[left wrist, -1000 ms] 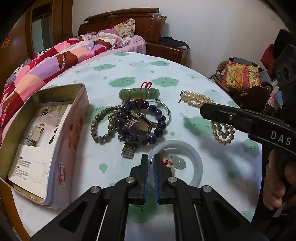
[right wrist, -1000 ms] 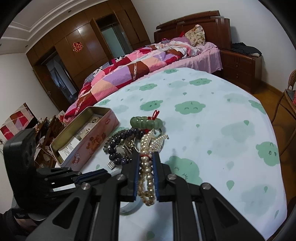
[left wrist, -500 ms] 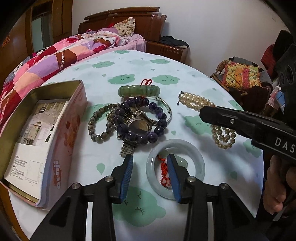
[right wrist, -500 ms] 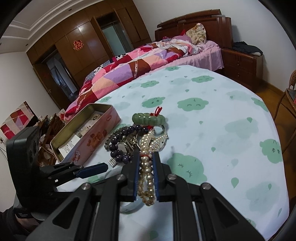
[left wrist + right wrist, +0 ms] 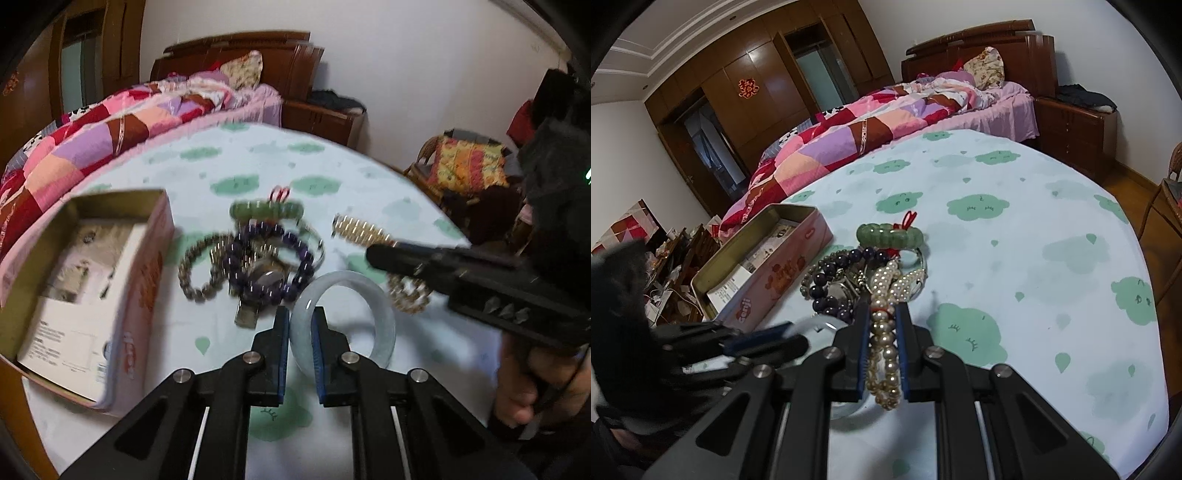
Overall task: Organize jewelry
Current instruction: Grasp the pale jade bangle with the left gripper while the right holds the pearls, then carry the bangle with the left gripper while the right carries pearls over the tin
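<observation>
Jewelry lies heaped on a cloud-print tablecloth (image 5: 1052, 236). The left gripper (image 5: 300, 325), its jaws closing, pinches the rim of a pale jade bangle (image 5: 373, 295), tilted up off the cloth. The right gripper (image 5: 882, 332) is clamped on a pearl strand (image 5: 884, 354) trailing toward the pile, where a purple bead bracelet (image 5: 269, 266), a grey bead bracelet (image 5: 195, 266) and a wristwatch (image 5: 258, 284) tangle just before a green jade bracelet (image 5: 888, 236). An open pink tin (image 5: 147, 266) holding printed leaflets sits to the left; a quilted bed (image 5: 886, 110) stands beyond.
</observation>
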`<state>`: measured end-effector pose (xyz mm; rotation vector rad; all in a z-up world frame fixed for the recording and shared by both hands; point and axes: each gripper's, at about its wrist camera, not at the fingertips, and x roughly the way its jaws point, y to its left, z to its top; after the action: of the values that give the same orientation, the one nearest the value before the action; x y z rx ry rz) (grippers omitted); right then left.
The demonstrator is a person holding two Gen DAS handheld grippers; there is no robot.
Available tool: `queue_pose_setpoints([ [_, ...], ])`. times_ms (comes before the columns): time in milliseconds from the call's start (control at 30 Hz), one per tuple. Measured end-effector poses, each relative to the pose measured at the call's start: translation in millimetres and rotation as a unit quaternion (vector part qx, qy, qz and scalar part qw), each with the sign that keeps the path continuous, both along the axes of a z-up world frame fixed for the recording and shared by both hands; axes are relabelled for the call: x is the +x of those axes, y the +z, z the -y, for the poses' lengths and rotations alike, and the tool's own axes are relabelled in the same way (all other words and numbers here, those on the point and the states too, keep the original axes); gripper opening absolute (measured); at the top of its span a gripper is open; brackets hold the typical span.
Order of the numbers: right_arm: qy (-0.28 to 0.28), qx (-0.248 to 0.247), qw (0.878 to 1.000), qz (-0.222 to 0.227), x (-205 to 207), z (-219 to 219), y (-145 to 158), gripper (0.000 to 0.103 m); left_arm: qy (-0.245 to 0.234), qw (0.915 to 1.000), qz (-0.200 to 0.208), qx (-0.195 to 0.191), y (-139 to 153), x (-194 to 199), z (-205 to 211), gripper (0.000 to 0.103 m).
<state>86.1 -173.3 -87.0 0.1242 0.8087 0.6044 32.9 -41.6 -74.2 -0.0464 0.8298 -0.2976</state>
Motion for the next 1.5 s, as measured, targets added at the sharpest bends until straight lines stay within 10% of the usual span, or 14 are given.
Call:
queue_pose_setpoints([
  [867,0.115,-0.002,0.99,0.081,23.2,-77.9,78.1,0.016,0.144,0.9857,0.078,0.04,62.3,24.6,-128.4,0.011],
  [1500,0.17,-0.037,0.982,0.07,59.5,-166.5,44.0,0.016,0.181,0.9814,0.035,0.054,34.0,75.3,-174.9,0.011],
])
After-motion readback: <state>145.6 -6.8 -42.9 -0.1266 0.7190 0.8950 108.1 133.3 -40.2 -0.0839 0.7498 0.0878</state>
